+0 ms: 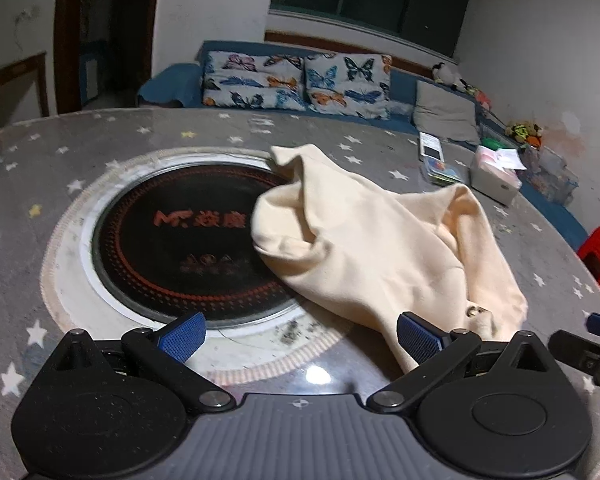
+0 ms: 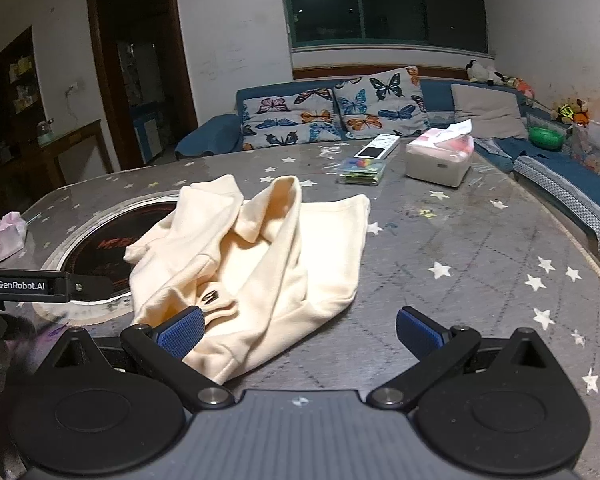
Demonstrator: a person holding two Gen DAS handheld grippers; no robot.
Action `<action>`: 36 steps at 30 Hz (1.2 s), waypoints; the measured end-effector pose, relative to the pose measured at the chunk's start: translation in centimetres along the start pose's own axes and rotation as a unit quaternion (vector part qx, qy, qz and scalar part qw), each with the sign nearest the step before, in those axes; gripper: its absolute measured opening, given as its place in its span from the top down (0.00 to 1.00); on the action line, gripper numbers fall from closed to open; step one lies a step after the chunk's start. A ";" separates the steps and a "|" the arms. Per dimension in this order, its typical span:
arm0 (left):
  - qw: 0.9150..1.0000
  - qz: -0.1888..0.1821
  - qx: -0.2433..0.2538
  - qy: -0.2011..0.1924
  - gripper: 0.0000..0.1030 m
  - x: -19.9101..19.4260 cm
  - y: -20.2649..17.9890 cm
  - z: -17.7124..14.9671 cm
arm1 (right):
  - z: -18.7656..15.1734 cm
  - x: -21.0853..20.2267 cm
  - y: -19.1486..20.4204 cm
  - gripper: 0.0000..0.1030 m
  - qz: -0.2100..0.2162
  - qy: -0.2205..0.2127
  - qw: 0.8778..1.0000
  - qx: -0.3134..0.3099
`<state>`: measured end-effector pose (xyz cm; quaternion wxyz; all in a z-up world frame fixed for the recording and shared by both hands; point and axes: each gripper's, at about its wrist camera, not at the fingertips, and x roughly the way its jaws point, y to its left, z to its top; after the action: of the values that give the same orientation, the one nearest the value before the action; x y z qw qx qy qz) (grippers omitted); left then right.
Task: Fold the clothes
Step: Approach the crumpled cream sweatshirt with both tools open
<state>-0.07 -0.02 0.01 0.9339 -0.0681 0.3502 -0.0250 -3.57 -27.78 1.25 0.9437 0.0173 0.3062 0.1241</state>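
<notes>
Left hand-held gripper, right hand-held gripper — jaws spread, empty; crumpled cream garment on desk — type unclear.

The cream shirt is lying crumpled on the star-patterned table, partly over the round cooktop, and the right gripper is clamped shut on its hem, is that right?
Not quite. The cream shirt does lie crumpled on the star-patterned table, partly over the round cooktop. But the right gripper is open, its jaws spread wide and holding nothing, as the right wrist view shows.
</notes>
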 end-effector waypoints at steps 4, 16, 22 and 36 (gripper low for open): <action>1.000 0.000 -0.001 -0.001 0.00 -0.3 -0.1 -0.2 | 0.0 0.0 0.1 0.00 -0.001 0.006 1.000 0.002; 1.000 0.004 0.008 0.007 0.00 -1.1 -0.8 -0.8 | -0.5 0.0 1.4 0.00 0.013 0.021 1.000 -0.005; 1.000 0.006 0.021 0.013 0.00 -1.6 -1.4 -1.2 | -0.9 0.1 1.9 0.00 0.010 0.036 0.999 -0.010; 0.999 -0.003 0.037 0.003 0.00 -3.2 -2.2 -1.7 | -1.6 -0.9 3.0 0.00 0.015 0.046 0.999 -0.022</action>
<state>-3.59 -2.07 1.19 0.9347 -0.0344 0.3514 -0.0412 -5.85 -25.16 0.83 0.9269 -0.0045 0.3459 0.1456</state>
